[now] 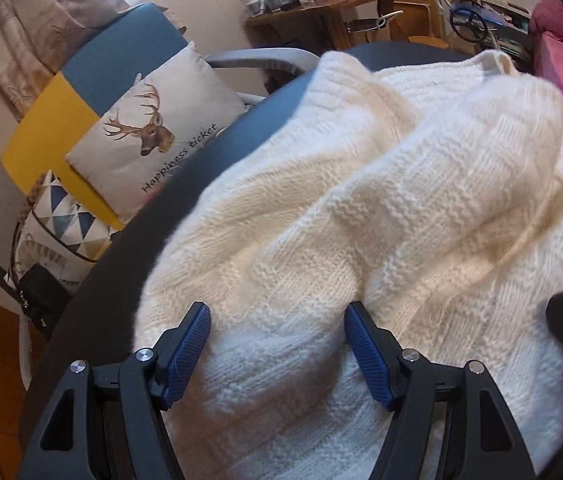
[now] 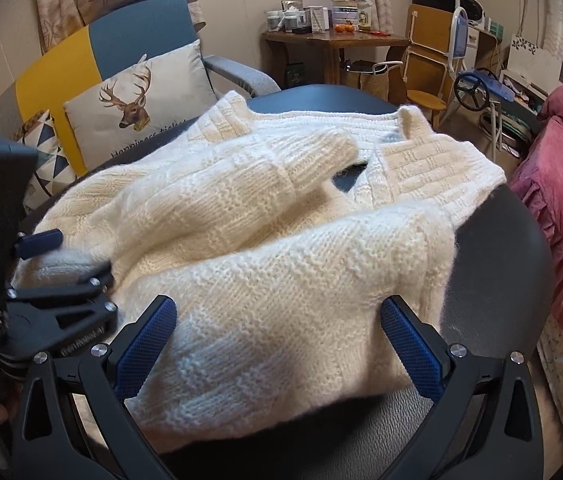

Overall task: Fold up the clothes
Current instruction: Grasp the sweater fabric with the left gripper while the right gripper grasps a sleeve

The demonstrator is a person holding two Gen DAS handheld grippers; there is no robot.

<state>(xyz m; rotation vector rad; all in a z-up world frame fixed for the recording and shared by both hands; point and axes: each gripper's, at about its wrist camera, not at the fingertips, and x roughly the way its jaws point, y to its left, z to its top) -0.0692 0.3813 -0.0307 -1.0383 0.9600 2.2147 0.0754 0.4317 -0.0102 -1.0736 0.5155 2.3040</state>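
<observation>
A cream knitted sweater [image 2: 265, 264] lies bunched on a round dark table [image 2: 501, 264], with one sleeve [image 2: 249, 176] folded across its body and the other lying across its near side. My right gripper [image 2: 277, 312] is open at the near hem, its blue pads on either side of the knit. In the left wrist view the sweater [image 1: 361, 220] fills the frame, and my left gripper [image 1: 276, 322] is open with a ridge of fabric between its fingers. From the right wrist view the left gripper [image 2: 61, 256] sits at the sweater's left edge.
A blue and yellow armchair [image 2: 129, 40] with a deer cushion [image 2: 137, 108] stands behind the table on the left. A pink bedcover [image 2: 561, 184] hangs close on the right. A wooden side table [image 2: 333, 46] with jars stands at the back.
</observation>
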